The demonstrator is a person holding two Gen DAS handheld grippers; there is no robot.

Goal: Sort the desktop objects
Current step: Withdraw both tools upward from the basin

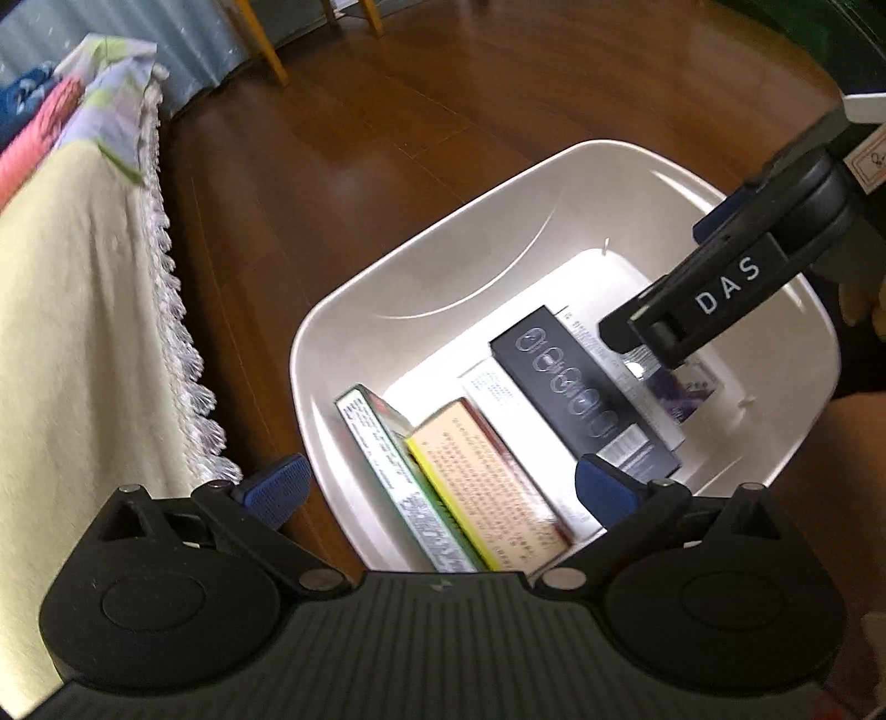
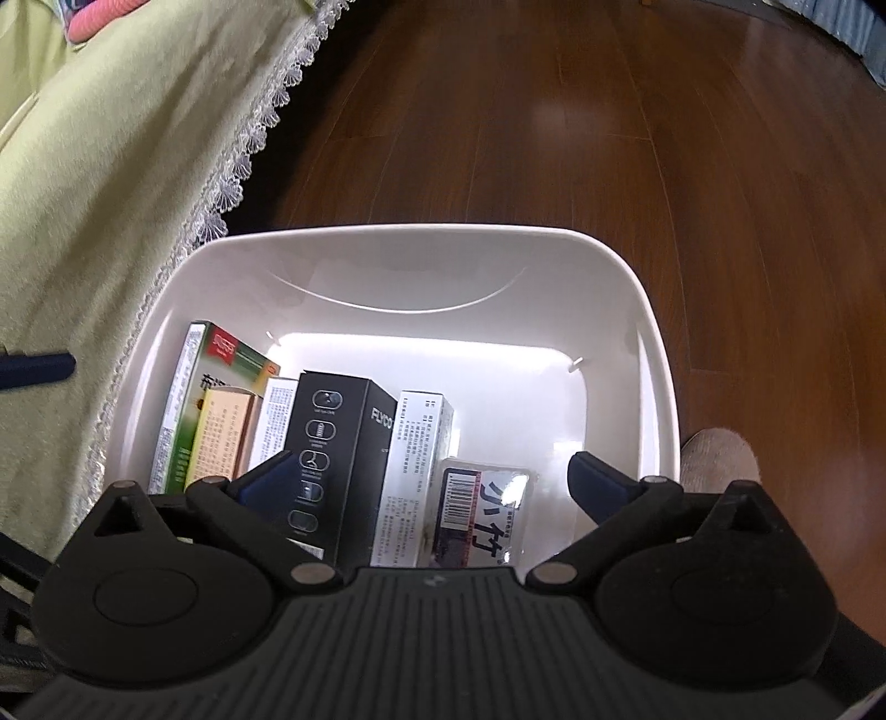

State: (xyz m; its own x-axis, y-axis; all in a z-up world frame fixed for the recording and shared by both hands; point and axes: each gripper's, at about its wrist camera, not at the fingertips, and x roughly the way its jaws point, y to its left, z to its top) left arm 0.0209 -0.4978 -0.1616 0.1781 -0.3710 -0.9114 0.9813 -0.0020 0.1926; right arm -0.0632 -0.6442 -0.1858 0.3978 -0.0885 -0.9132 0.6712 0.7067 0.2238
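Note:
A white plastic bin (image 1: 421, 260) (image 2: 656, 354) stands on the wooden floor. Several boxes stand side by side in it: a green one (image 1: 382, 448) (image 2: 221, 376), an orange-yellow one (image 1: 487, 476) (image 2: 221, 437), a black one (image 1: 576, 387) (image 2: 332, 443) and white ones (image 2: 415, 454). A clear packet with a barcode (image 2: 482, 515) lies at their right end. My left gripper (image 1: 437, 490) hovers open over the bin's near left corner, holding nothing. My right gripper (image 2: 432, 482) is open above the packet. In the left wrist view the right gripper (image 1: 642, 332) reaches down into the bin from the right.
A yellow-green cloth with a lace fringe (image 1: 72, 332) (image 2: 111, 166) hangs just left of the bin. Folded colourful fabrics (image 1: 66, 105) lie on it. Yellow chair legs (image 1: 271, 50) stand far back. A socked foot (image 2: 714, 459) rests beside the bin's right wall.

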